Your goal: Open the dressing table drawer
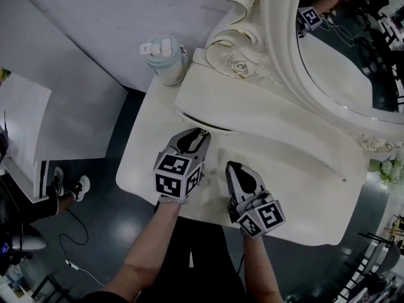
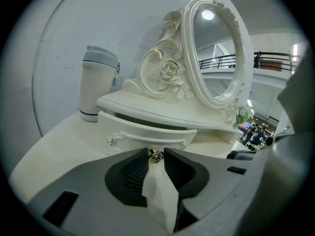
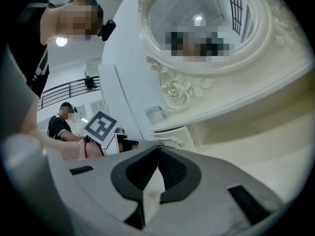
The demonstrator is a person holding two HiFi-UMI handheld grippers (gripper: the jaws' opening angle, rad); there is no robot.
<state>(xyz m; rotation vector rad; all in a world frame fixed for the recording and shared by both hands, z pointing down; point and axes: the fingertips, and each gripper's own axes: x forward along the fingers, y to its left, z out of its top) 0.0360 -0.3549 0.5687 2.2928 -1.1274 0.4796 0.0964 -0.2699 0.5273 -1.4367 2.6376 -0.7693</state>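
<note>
My left gripper (image 2: pixel 156 152) pinches the small gold knob (image 2: pixel 156 156) of the drawer (image 2: pixel 147 134), which sits ajar beneath the mirror (image 2: pixel 216 48). My right gripper (image 3: pixel 158 148) rests alongside, jaws pressed together, empty. The drawer looks light and stiff, with the knob its likeliest hold.

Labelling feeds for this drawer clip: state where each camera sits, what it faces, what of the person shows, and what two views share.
Head view: on the person's head, looking down onto the dressing table; forearms, left gripper and right gripper show.
Left gripper view: on the left gripper, along its jaws, shut on the drawer knob, toward the mirror.
Right gripper view: on the right gripper, along its shut, empty jaws toward the mirror; a forearm shows left.
Shared: both gripper views show drawer and tumbler.
</note>
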